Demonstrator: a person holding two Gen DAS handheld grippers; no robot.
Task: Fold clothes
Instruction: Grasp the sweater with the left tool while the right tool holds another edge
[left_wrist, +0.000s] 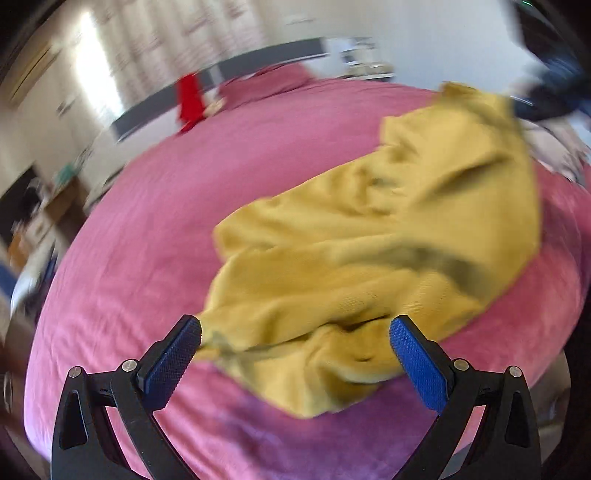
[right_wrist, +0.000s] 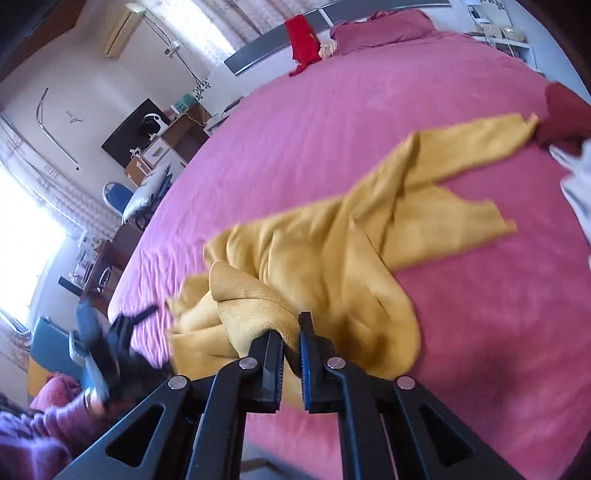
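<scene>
A mustard-yellow garment (left_wrist: 369, 251) lies crumpled on the pink bed cover (left_wrist: 166, 221). My left gripper (left_wrist: 295, 332) is open just above the garment's near edge, with bunched cloth showing between and beyond its blue pads (left_wrist: 417, 365). In the right wrist view my right gripper (right_wrist: 291, 332) is shut on a lifted fold of the yellow garment (right_wrist: 332, 251), whose sleeve (right_wrist: 480, 144) stretches away to the far right. The left gripper (right_wrist: 107, 339) shows blurred at the lower left there, held by a hand (right_wrist: 94, 402) in a purple sleeve.
A dark red cloth (right_wrist: 565, 118) and a white cloth (right_wrist: 580, 184) lie at the bed's right edge. A red item (right_wrist: 303, 40) and pink pillows (right_wrist: 384, 29) sit by the grey headboard. Shelves and a chair stand left of the bed.
</scene>
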